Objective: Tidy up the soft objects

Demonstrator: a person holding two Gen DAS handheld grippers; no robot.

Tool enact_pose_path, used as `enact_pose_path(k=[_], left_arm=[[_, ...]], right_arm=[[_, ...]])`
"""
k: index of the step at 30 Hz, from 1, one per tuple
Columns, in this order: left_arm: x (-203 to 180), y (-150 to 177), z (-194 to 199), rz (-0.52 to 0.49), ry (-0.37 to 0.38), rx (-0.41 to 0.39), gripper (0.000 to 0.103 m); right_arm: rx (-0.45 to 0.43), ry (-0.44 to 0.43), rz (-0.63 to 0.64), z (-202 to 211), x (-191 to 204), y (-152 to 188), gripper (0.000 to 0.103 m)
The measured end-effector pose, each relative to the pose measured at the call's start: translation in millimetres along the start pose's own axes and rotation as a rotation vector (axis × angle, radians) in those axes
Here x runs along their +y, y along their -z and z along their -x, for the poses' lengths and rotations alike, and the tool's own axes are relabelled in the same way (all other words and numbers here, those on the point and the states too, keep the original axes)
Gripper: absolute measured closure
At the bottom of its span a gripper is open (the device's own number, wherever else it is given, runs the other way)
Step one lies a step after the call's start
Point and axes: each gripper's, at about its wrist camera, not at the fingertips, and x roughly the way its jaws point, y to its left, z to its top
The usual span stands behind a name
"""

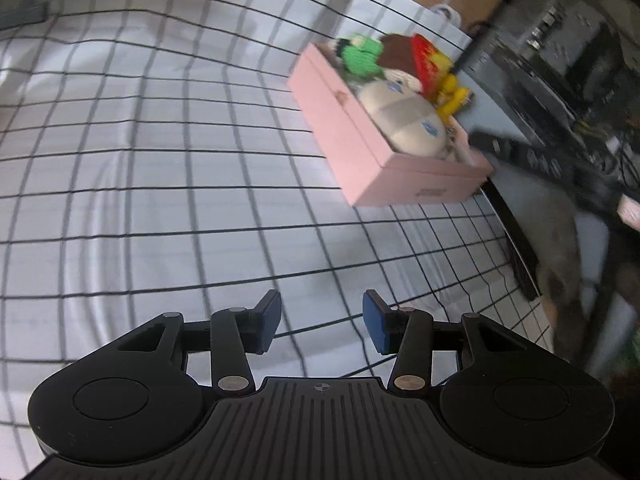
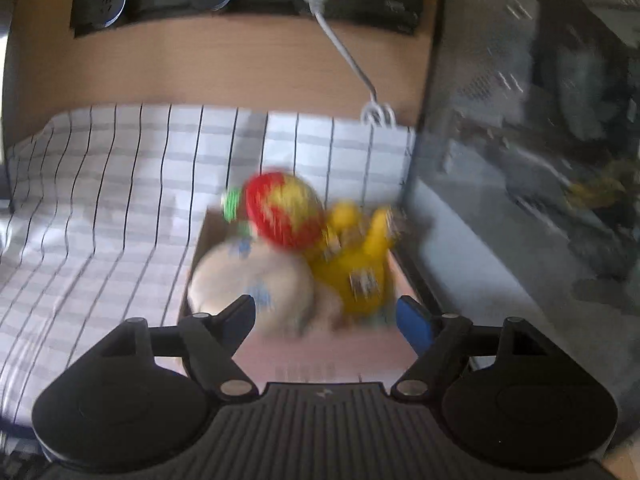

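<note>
Toys: soft, light plush was judged squashable; the yellow toy (image 2: 356, 276) sat at 1 o'clock in the pink box (image 1: 352, 136).
Hold: its body.
Tongs: left tongs (image 1: 322, 322) and right tongs (image 2: 326, 316) were released, empty.

1. The tablecloth (image 1: 160, 160) is looking like soft, matt cloth.
2. The pink box (image 1: 344, 136) is looking smooth, like card.
3. The toys (image 1: 400, 64) are looking knitted and fuzzy.
4. The wall (image 2: 200, 68) is looking like smooth wood.
</note>
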Motion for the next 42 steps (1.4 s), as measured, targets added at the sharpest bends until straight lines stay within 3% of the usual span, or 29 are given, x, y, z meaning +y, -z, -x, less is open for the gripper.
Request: enact_pose_path(k=[7,13,18,22,25,32,38,42], left_arm=[[-21.5,4.7,-9.3,-0.001,-0.045,-0.040,0.054],[-46.1,36.2,-15.3,0.010,-0.181,-0.083,0.054],[-72.0,57.6,-26.6,-0.012,-0.320,-0.223,0.050],[-86.0,59.8,-37.9,-0.053,-0.366,-0.257,0.037],[-91.3,58.2,-44.6,-0.071,-0.399,-0.269,0.036],[-102.0,58.3,-62.2,-0.132,-0.475,-0.312,0.034],[-98.6,54.4,-64.0,-0.116,-0.474,-0.326,0.036],[-99.6,54.3,-64.3,-0.127,-0.476,-0.323,0.036]], right_arm=[[0.097,-0.059,-0.011,22.7,-22.1,49.5,0.024],[0.150,-0.135,0.006,11.3,-46.2,86.6,0.023],[0.198,-0.215,0.027,-6.8,-58.1,107.2,0.013],[0.194,-0.226,0.051,-9.6,-58.6,105.7,0.008],[0.208,-0.193,0.019,-19.1,-62.5,102.2,0.001],[0.150,-0.188,0.005,-28.6,-60.8,102.2,0.000],[0.094,-0.210,0.077,-34.9,-58.2,98.8,0.000],[0.103,-0.243,0.038,-39.3,-62.1,98.1,0.000]])
